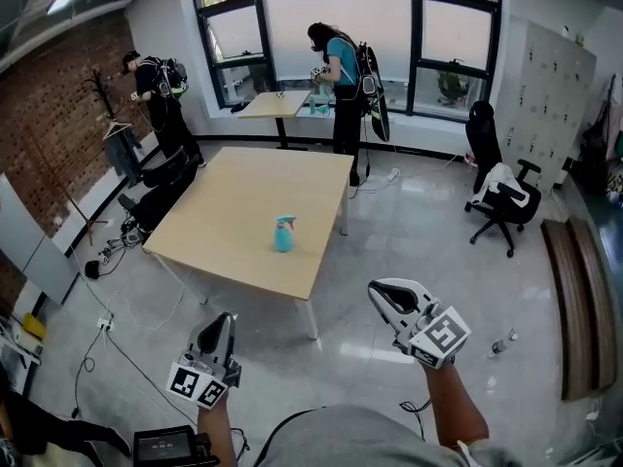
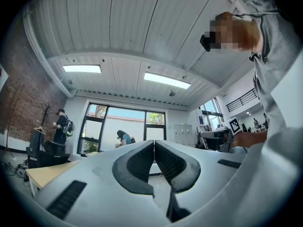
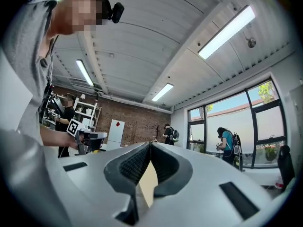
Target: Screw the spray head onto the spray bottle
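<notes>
Item: small teal plastic spray bottle (image 1: 283, 233), upright on the pale wooden table (image 1: 224, 212) toward its near edge; whether its head is seated is too small to tell. Tools: left gripper (image 1: 224, 321) and right gripper (image 1: 382, 293), jaws pressed together, nothing held, both well apart from the bottle, probably because the person stands short of the table.

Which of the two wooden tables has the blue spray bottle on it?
The big table nearest you holds the spray bottle; the small table sits by the window.

Grey shirt (image 1: 341, 438); white left claw (image 1: 228, 317), right claw (image 1: 376, 289); black-white marker cubes (image 1: 198, 385) (image 1: 443, 336).
</notes>
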A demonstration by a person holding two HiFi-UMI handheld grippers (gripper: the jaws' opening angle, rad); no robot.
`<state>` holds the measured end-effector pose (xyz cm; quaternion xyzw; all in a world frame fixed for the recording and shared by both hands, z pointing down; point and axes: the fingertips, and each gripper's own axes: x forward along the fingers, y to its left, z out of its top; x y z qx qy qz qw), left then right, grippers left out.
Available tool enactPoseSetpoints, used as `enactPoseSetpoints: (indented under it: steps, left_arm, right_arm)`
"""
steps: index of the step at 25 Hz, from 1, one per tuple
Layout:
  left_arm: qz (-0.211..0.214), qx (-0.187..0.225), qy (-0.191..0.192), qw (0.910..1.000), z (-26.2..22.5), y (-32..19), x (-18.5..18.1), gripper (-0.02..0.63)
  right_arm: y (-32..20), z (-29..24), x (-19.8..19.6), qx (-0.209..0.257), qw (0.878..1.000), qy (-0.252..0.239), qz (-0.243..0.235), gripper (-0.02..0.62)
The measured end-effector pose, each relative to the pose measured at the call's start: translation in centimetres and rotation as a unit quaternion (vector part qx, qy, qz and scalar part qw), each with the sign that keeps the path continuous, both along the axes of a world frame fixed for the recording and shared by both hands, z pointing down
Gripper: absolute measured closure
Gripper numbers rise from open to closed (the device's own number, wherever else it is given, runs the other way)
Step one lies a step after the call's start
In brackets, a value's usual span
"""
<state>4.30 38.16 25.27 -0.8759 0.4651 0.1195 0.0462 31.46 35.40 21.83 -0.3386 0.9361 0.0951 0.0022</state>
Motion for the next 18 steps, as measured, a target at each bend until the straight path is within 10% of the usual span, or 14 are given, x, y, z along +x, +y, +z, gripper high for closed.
enactPoseSetpoints:
  steps: [5, 11, 18]
  left_arm:
    - [0.022, 0.022, -0.005, 0.9995, -1.9, -1.5, 0.7, 0.6]
    - [0.042, 0.018, 0.006, 0.9989, 1.0, -6.6, -7.1, 0.6]
    - [0.046, 0.0, 0.016, 0.9988, 1.5, -6.9, -6.6, 0.6]
  right_arm:
    - [-0.5, -0.4, -2.2, 0.003, 1.0, 0.005, -0.009, 0.589]
    - [-4.7, 2.6, -9.8, -0.017, 0.999, 0.025, 0.013, 0.589]
    - [-4.3, 2.4, -8.9, -0.026, 0.999, 0.023, 0.021, 0.589]
